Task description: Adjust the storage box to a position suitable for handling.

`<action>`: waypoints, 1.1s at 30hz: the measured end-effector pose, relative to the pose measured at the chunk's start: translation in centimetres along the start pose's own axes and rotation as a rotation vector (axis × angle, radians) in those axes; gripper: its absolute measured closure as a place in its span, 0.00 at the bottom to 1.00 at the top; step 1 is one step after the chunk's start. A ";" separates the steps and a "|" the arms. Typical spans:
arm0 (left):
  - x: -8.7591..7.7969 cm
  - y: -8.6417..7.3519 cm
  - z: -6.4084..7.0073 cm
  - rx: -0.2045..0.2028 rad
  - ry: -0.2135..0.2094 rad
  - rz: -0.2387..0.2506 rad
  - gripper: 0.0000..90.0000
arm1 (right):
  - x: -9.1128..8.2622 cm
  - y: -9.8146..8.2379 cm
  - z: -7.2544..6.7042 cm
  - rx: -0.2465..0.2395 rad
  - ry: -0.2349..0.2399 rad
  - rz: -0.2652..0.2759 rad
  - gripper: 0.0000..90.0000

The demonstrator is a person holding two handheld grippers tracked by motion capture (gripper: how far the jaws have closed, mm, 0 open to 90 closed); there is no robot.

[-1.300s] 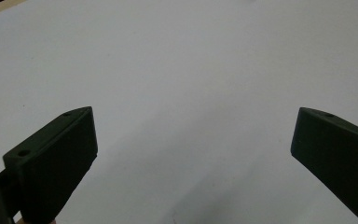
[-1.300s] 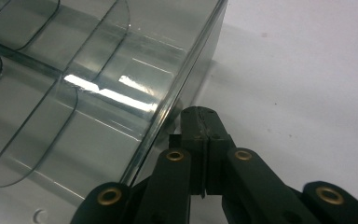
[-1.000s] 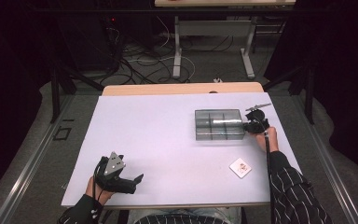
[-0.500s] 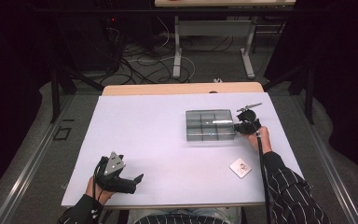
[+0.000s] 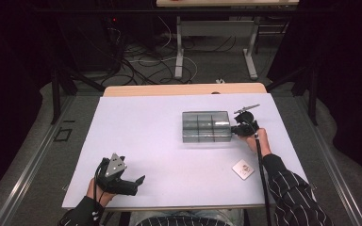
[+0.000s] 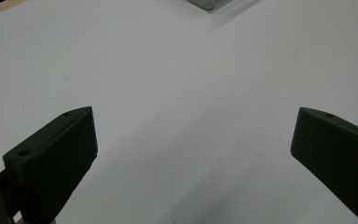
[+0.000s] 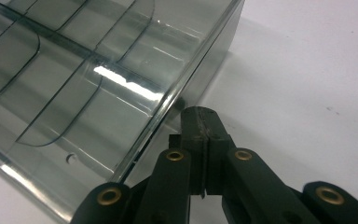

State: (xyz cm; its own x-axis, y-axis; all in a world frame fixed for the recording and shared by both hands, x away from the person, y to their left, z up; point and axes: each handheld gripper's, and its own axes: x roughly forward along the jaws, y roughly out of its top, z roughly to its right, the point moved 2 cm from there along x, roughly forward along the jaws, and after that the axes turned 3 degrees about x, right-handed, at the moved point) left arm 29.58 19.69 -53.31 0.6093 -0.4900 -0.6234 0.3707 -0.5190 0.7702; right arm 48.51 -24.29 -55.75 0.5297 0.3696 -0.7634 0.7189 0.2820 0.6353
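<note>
From the high view, the right gripper (image 5: 241, 128) presses against the clear grey plastic box with small compartments (image 5: 206, 126), which has slid left. The left gripper (image 5: 122, 177) rests far from the box. Its jaws gape wide. The right gripper's jaws are squeezed together beside the box's wall.

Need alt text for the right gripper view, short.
The right gripper, fingers pressed together, touches the outer side wall of a clear plastic organizer box with curved dividers. Both sit on a white table.
</note>
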 end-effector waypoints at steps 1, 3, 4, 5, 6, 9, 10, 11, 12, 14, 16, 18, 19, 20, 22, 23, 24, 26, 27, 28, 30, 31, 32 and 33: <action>0.0 0.0 0.0 0.000 0.000 0.000 0.00 | 0.0 0.0 -0.1 0.001 0.003 0.001 1.00; 0.0 0.0 0.0 -0.002 0.001 0.003 0.00 | 0.1 0.0 -0.4 -0.008 0.004 0.000 1.00; 0.0 0.0 0.0 0.002 0.000 -0.002 0.00 | 0.1 0.1 -0.5 -0.017 0.005 -0.001 1.00; 0.0 0.0 0.0 -0.001 -0.001 -0.005 0.00 | 0.2 0.1 -0.7 -0.007 0.009 0.003 1.00; 0.0 0.0 0.0 0.000 -0.001 -0.003 0.00 | 0.2 0.1 -0.8 0.001 0.003 0.004 1.00; 0.0 0.0 0.0 -0.001 -0.002 0.003 0.00 | 0.4 0.1 -1.1 -0.017 0.008 0.002 1.00; 0.0 0.0 0.0 0.000 -0.001 0.001 0.00 | 0.4 0.1 -1.2 -0.018 0.005 -0.001 1.00; 0.0 0.0 -0.1 0.000 -0.002 0.001 0.00 | 0.4 0.1 -1.4 -0.014 0.005 0.005 1.00; 0.0 0.0 -0.1 -0.002 -0.006 0.000 0.00 | 0.5 0.1 -1.4 -0.022 0.008 0.007 1.00; 0.0 0.0 0.0 0.002 -0.001 -0.003 0.00 | 0.6 0.1 -1.6 -0.027 0.002 0.012 1.00; 0.0 0.0 0.0 0.001 -0.001 -0.009 0.00 | 0.7 0.3 -1.8 -0.039 0.004 0.022 1.00; 0.0 0.0 -0.1 0.000 -0.005 -0.005 0.00 | 0.9 0.4 -2.1 -0.047 0.004 0.022 1.00; 0.0 0.0 0.0 -0.002 -0.001 0.003 0.00 | 0.9 0.4 -2.2 -0.050 0.005 0.022 1.00; 0.0 0.0 0.0 -0.002 -0.001 0.003 0.00 | 0.9 0.4 -2.2 -0.050 0.005 0.022 1.00; 0.0 0.0 0.0 -0.004 -0.002 0.004 0.00 | 1.0 0.5 -2.6 -0.054 0.009 0.022 1.00; 0.0 0.0 0.0 -0.004 -0.005 0.000 0.00 | 1.1 0.5 -2.7 -0.057 0.008 0.030 1.00; 0.0 -0.1 0.0 -0.005 -0.002 0.006 0.00 | 1.1 0.5 -2.7 -0.057 0.001 0.025 1.00; 0.0 -0.1 0.0 -0.006 -0.003 0.007 0.00 | 1.2 0.6 -2.7 -0.084 0.013 0.028 1.00; 0.0 -0.1 -0.1 -0.008 -0.002 0.005 0.00 | 1.2 0.6 -2.7 -0.084 0.013 0.028 1.00; 0.0 -0.1 -0.1 -0.007 0.000 0.005 0.00 | 1.2 0.6 -2.9 -0.076 0.009 0.038 1.00; 0.0 -0.1 0.0 -0.007 0.000 0.006 0.00 | 1.3 0.6 -2.9 -0.080 0.021 0.038 1.00; 0.0 0.0 0.0 -0.005 0.000 0.005 0.00 | 1.3 0.5 -3.1 -0.078 0.027 0.043 1.00; 0.0 0.0 0.0 -0.008 0.000 0.004 0.00 | 1.3 0.5 -3.1 -0.078 0.027 0.043 1.00; 0.0 -0.1 0.0 -0.007 -0.002 0.006 0.00 | 1.5 0.5 -3.0 -0.086 0.030 0.039 1.00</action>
State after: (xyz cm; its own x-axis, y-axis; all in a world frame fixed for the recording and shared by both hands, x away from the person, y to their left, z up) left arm 29.60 19.75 -53.37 0.6103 -0.4946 -0.6188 0.3716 -0.5112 0.7750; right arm 48.29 -20.90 -56.19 0.5420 0.4077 -0.7348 0.6560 0.3413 0.6732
